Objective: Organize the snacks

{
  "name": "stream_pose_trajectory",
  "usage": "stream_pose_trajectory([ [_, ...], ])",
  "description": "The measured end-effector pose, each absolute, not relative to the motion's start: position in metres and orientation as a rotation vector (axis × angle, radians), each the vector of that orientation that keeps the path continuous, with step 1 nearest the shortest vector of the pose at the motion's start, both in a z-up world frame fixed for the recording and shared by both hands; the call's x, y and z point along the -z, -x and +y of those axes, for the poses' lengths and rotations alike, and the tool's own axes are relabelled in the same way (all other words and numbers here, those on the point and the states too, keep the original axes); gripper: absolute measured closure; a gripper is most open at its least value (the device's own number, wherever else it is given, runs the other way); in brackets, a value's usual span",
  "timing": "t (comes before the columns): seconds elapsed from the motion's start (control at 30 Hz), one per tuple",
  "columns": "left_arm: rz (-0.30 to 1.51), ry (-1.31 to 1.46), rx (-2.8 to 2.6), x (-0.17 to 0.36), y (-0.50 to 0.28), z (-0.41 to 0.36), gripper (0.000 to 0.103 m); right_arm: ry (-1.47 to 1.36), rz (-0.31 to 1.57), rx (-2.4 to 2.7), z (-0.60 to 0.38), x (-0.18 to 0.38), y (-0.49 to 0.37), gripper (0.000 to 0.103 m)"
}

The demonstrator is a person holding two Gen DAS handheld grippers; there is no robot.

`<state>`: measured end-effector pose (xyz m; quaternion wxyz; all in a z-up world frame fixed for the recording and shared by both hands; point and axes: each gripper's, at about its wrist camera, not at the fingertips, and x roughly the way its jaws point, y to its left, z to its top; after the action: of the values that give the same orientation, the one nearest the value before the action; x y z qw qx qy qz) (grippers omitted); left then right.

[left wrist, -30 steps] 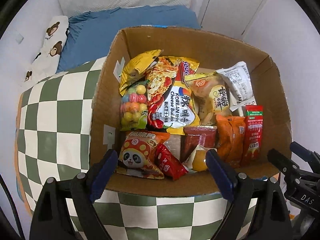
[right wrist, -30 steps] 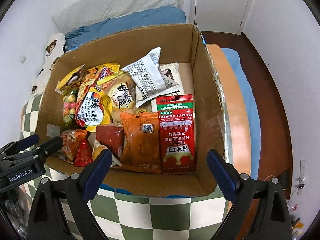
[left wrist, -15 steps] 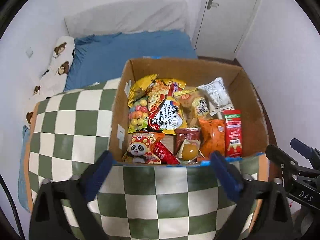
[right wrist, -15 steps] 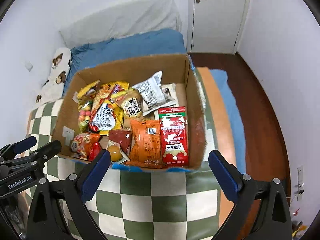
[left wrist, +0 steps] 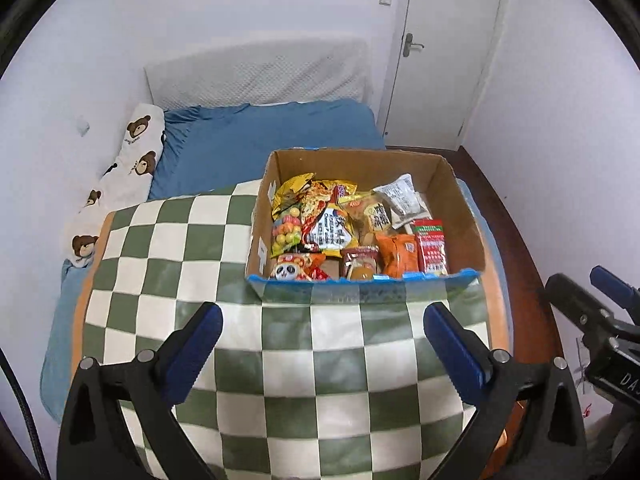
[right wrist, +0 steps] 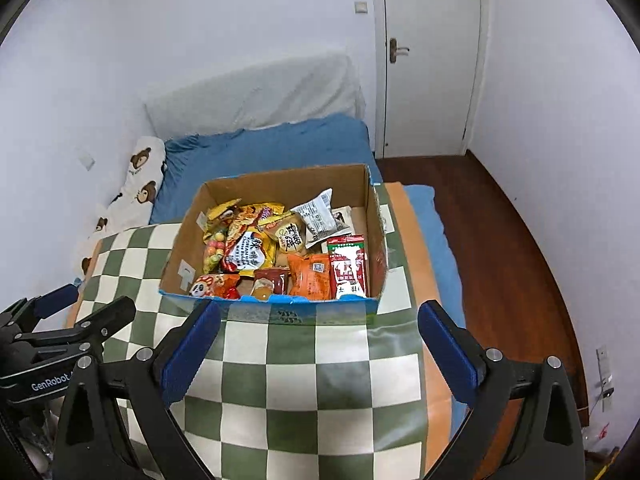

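An open cardboard box [left wrist: 460,196] [right wrist: 188,236] sits on a green-and-white checked blanket [left wrist: 168,248] [right wrist: 304,360] on a bed. Several snack packets fill it: a panda bag [left wrist: 290,270], a red packet [left wrist: 430,246] [right wrist: 347,266], an orange packet [left wrist: 398,252] [right wrist: 309,274], a Korean noodle bag [left wrist: 330,228] [right wrist: 248,252]. My left gripper [left wrist: 323,338] hangs open and empty above the blanket, well short of the box. My right gripper [right wrist: 319,338] is open and empty too, just before the box's near wall. Each gripper shows at the other view's edge.
A blue mattress [left wrist: 260,148] [right wrist: 264,152] and a bear-print pillow [left wrist: 132,160] [right wrist: 136,184] lie beyond the box. A white door [left wrist: 444,52] [right wrist: 432,56] and wooden floor [right wrist: 500,240] are to the right. White walls close in on both sides.
Both grippers have pulled back and up from the box, which now looks smaller and farther. The left gripper's jaws have spread wider. The snacks lie as before.
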<state>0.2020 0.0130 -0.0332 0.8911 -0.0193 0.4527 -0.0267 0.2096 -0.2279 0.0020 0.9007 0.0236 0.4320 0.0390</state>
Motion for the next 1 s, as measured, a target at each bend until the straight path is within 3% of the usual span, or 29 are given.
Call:
stream_pose_trajectory([
  [0.57, 0.813, 0.013, 0.037, -0.028, -0.133, 0.014, 0.000, -0.039, 0.771, -0.112, -0.230, -0.073, -0.126, 0.002],
  [1.0, 0.813, 0.021, 0.019, -0.020, -0.148, 0.011, 0.000, -0.034, 0.793, -0.100, -0.228, -0.062, -0.137, 0.002],
])
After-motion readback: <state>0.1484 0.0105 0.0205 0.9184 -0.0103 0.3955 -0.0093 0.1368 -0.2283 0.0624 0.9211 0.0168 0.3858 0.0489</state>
